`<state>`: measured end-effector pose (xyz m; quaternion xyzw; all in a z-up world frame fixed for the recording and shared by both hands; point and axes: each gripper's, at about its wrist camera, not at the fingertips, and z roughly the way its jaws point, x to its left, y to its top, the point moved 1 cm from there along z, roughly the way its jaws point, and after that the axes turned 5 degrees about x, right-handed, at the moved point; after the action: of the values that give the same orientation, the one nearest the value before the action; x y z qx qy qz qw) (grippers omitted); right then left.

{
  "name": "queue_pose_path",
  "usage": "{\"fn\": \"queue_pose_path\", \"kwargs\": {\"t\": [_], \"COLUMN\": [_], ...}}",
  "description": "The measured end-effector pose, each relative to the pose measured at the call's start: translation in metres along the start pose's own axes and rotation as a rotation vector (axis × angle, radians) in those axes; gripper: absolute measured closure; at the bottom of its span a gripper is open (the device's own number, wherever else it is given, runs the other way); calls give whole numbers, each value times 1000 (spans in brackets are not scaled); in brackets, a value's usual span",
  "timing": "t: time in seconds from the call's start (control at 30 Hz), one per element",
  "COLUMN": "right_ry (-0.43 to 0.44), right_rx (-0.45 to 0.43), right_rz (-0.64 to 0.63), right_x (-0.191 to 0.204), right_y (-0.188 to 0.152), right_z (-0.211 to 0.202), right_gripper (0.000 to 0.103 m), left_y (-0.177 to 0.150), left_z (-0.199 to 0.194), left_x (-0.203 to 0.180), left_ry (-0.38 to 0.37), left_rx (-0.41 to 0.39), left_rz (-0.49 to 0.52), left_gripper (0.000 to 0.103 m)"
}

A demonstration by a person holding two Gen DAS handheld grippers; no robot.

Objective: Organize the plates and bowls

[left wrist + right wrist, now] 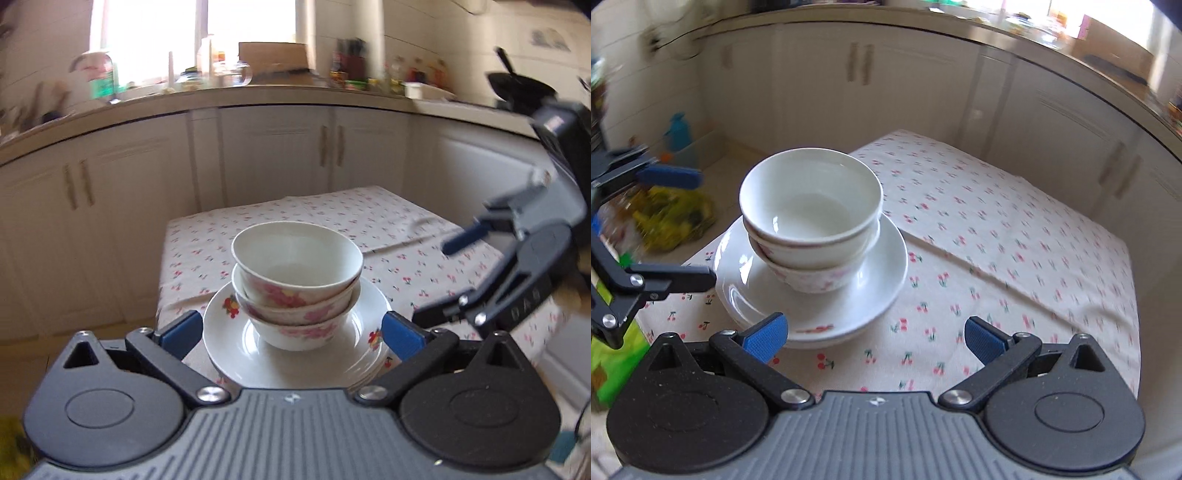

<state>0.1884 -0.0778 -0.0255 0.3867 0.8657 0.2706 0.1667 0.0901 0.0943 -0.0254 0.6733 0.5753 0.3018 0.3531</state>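
The bowls (812,218) were nested as one stack at the centre of the plates (879,295), and that pile sat on the cloth-covered worktop (1015,258), toward its 9 o'clock corner in the right wrist view. The left tool (291,332) had its jaws wide apart, with nothing between the pads; the plates lay just beyond its tips at 12 o'clock. The right tool (875,334) was likewise spread and empty, and the plates lay at its 11 o'clock. The step in hand was judged to be the release and retreat from a completed pile. For a clean result, each tool should be drawn straight back from the plates with the jaws kept apart, since a pad catching a rim could tilt the bowls. The top bowl sat slightly off centre, so contact was to be avoided. The number of plates could not be read with certainty; only layered rims showed at the near edge. The cupboards and the clutter behind were blurred, and the floor items at 9 o'clock could not be identified.
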Motion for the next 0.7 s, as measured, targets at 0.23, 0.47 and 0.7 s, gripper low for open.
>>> {"fn": "queue_pose_path", "kwargs": {"t": [0.23,0.47,0.7], "right_ry": [-126,-185,-199], "right_rx": [-42,-99,-123], "right_rz": [150,237,246], "right_x": [8,16,26], "right_y": [-34,-51,-56], "right_z": [-21,-51,-58], "right_gripper": [0,0,0], "left_y": [-12,-15,-15], "left_z": [-19,-34,-50], "left_x": [-25,-44,-52], "left_ry": [143,201,237], "left_rx": [3,29,11], "left_rz": [-191,-225,-242], "left_gripper": [1,1,1]}}
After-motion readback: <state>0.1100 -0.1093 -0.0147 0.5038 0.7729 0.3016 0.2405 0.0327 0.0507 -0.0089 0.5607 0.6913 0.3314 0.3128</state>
